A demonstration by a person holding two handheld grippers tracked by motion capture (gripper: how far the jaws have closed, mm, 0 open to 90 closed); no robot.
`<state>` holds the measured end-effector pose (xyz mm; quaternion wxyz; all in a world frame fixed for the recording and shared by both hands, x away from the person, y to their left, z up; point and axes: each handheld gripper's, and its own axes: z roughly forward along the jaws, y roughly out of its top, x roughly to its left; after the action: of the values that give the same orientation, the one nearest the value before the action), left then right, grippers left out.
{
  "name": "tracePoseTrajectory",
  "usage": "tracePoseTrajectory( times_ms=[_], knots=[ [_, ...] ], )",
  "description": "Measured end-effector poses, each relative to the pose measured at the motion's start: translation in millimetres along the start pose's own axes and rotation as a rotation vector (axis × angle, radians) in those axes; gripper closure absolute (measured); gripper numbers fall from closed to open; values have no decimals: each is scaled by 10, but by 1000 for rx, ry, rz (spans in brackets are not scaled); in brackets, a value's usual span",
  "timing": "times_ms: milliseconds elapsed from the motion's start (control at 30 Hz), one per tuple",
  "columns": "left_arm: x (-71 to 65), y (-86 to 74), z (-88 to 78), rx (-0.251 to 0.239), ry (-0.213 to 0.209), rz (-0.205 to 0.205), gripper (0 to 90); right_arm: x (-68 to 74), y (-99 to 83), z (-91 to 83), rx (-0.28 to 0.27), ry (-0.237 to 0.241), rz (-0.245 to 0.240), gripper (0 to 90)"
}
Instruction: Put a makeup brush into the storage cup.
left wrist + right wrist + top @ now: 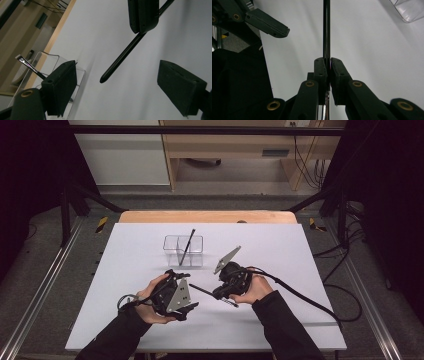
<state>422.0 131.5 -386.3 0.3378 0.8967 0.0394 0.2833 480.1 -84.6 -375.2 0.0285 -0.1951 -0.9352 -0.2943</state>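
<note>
My right gripper [219,294] is shut on a slim black brush [201,290], holding it partway along its length. In the right gripper view the handle [326,30] runs straight up from the pinched jaws [328,61]. My left gripper [184,290] stands open just left of it. In the left gripper view the handle's rounded end [120,60] hangs in the gap ahead of its jaws [117,66], touching neither pad. A clear plastic container [183,251] stands behind, with a second brush [188,245] leaning in it.
The white table top [280,250] lies all around the hands. The container [42,58] and its brush [27,63] sit at the left of the left gripper view. A cable [305,297] trails right from the right gripper.
</note>
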Motion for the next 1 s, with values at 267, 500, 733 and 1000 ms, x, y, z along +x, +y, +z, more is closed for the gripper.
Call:
tracePoseTrajectory(
  times_ms=[267,500,733,1000],
  knots=[
    [-44,70,40,29,18,74,180,23,20,-3,12,10,-4,844],
    [-79,84,73,49,7,144,230,32,26,28,32,23,-7,844],
    [-121,119,105,59,11,214,274,47,44,35,41,27,-6,844],
    [-193,153,160,69,18,301,345,56,53,33,50,36,-11,844]
  ],
)
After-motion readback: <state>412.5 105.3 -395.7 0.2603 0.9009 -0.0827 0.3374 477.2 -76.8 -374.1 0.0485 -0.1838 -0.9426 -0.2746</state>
